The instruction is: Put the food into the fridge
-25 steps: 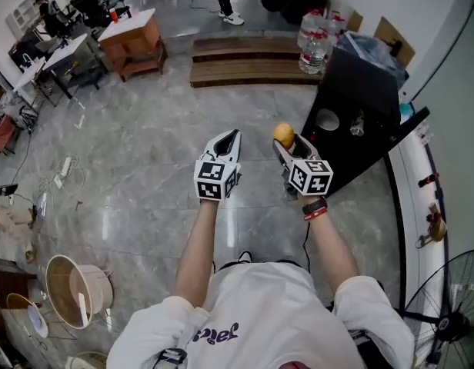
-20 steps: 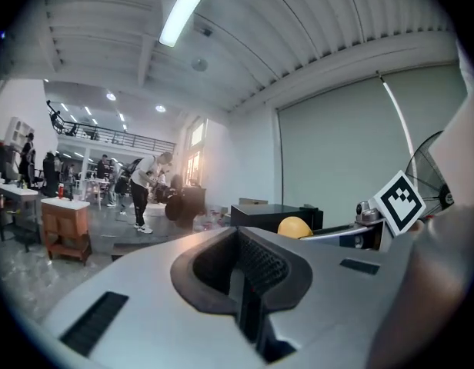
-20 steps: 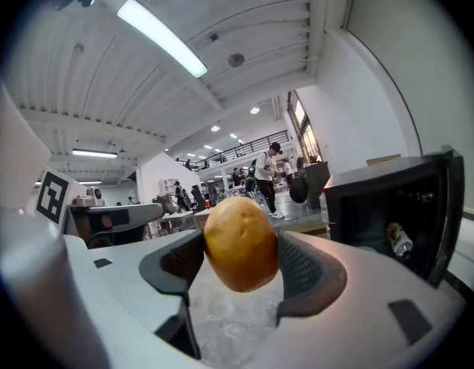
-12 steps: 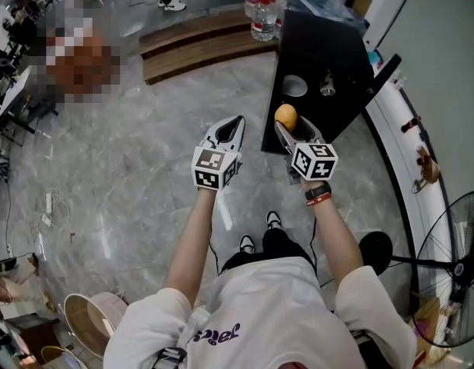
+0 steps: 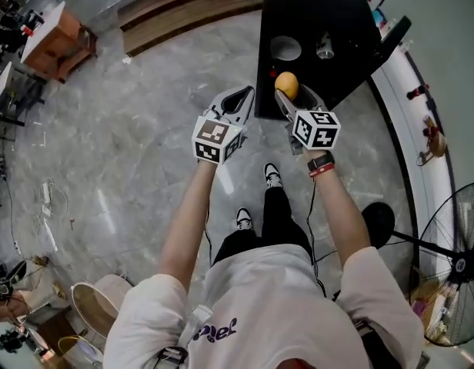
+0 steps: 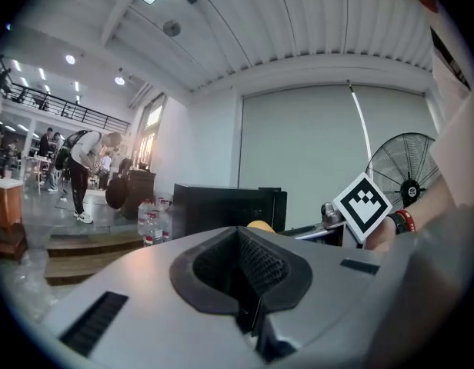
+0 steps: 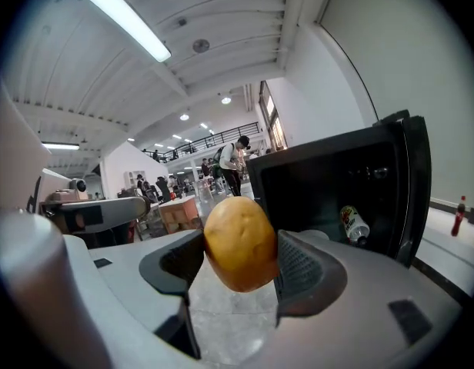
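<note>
Well, closest to me is my white shirt, and my two arms reach out ahead over the grey floor. My shoes show down below between my arms, and a fan stands off on the near right. My left gripper is pressed together with nothing in it, and its two dark pads meet in the middle. My right gripper is just beside it on the right. Its jaws are clamped on a potato, with one pad on each side. The potato is yellow-brown and round, and it sticks up above the jaws. It is up in the air, just in front of the black fridge, not inside it. The fridge door stands wide open on the right, so I can see the dark inside. A small can lies on its side in there. From above I also see a round pale thing near the can, but I can't tell what it is. Farther off, water bottles stand by the fridge, next to a low wooden step. Far on the left there is an orange-brown table, and people stand at the far end of the big room.
</note>
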A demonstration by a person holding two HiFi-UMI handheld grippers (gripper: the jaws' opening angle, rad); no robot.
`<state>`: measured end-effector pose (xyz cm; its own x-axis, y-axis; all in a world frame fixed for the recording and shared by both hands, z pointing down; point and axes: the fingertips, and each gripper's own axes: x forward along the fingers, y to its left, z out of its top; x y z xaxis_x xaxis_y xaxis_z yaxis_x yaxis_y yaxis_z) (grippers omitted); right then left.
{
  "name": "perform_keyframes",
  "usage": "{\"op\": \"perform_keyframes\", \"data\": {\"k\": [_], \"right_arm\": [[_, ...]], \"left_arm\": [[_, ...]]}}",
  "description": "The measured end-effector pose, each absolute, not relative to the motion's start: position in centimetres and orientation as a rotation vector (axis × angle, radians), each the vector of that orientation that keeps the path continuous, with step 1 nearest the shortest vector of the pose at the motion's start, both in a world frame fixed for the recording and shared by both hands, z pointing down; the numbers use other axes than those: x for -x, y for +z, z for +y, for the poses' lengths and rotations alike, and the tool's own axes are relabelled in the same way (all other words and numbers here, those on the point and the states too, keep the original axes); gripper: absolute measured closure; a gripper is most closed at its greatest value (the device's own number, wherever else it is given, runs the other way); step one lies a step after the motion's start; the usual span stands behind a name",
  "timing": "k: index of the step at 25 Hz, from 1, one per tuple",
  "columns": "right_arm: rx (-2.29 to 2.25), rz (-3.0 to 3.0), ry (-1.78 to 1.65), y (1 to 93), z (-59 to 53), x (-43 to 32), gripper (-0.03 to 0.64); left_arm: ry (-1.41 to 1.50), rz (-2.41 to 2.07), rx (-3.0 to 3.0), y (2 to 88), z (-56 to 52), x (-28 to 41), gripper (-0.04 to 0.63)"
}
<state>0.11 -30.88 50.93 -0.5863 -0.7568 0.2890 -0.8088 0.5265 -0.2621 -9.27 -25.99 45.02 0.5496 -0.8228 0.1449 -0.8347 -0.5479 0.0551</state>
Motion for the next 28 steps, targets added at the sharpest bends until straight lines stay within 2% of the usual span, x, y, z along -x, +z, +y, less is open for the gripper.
{"op": "perform_keyframes", "data": {"k": [11, 28], "right_arm": [[-1.322, -2.528, 0.560, 58.5, -37.7, -2.4, 0.304], [-1.348, -2.446, 0.574, 68.0, -49.3, -3.6, 0.302]], "left_arm": [[0.217, -1.374, -2.660, 50.7, -32.2, 6.0, 0.577], [0.224, -1.356, -2.649, 58.1, -40.3, 5.2, 0.575]]}}
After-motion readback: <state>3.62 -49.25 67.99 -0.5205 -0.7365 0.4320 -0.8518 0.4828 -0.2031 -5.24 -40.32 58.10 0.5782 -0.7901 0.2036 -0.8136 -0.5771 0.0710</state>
